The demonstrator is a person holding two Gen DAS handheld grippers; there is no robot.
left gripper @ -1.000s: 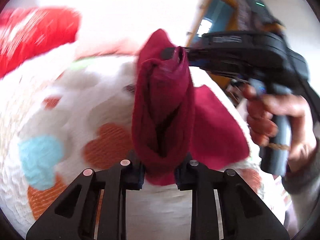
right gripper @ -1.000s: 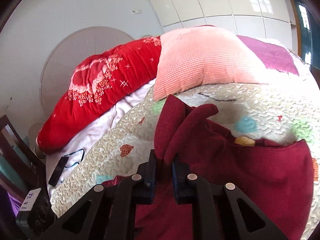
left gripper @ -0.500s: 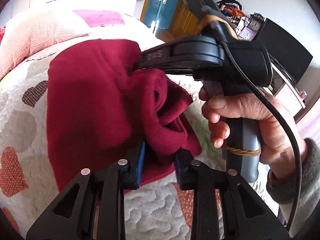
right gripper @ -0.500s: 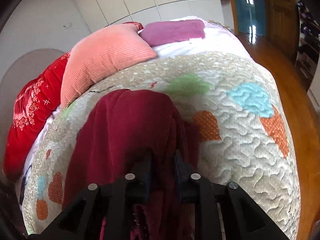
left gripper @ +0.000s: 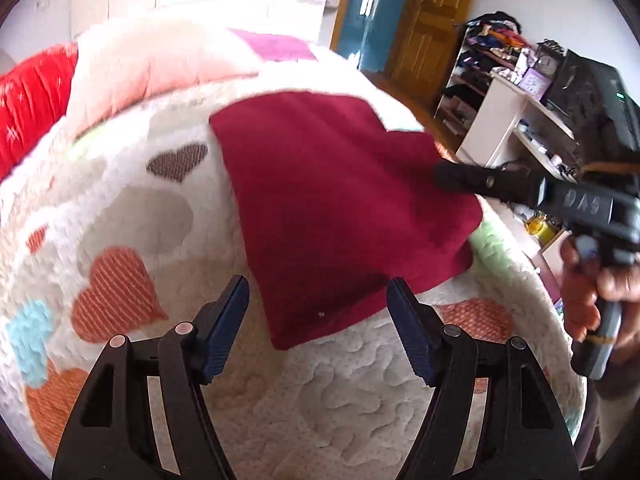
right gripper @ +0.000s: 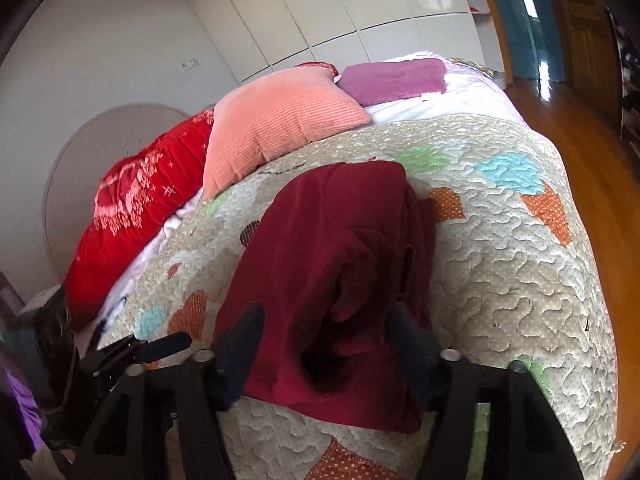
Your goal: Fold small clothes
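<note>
A dark red garment (left gripper: 340, 200) lies folded over on the quilted heart-patterned bedspread (left gripper: 132, 216). My left gripper (left gripper: 318, 312) is open, its jaws wide apart just above the garment's near edge, holding nothing. In the right wrist view the same garment (right gripper: 332, 272) lies bunched, with a rolled fold between the jaws of my right gripper (right gripper: 324, 340), which is open and not clamping it. The right gripper also shows in the left wrist view (left gripper: 460, 176) at the garment's right edge, held by a hand.
A pink pillow (right gripper: 276, 120), a red pillow (right gripper: 132, 208) and a purple cloth (right gripper: 394, 80) lie at the head of the bed. A wooden floor (right gripper: 592, 152) runs along the bed's right side. Shelves and a desk (left gripper: 516, 120) stand beyond the bed.
Both grippers were shut on the red garment and carried it over; now both have opened and let it go, and it lies folded on the bedspread.
</note>
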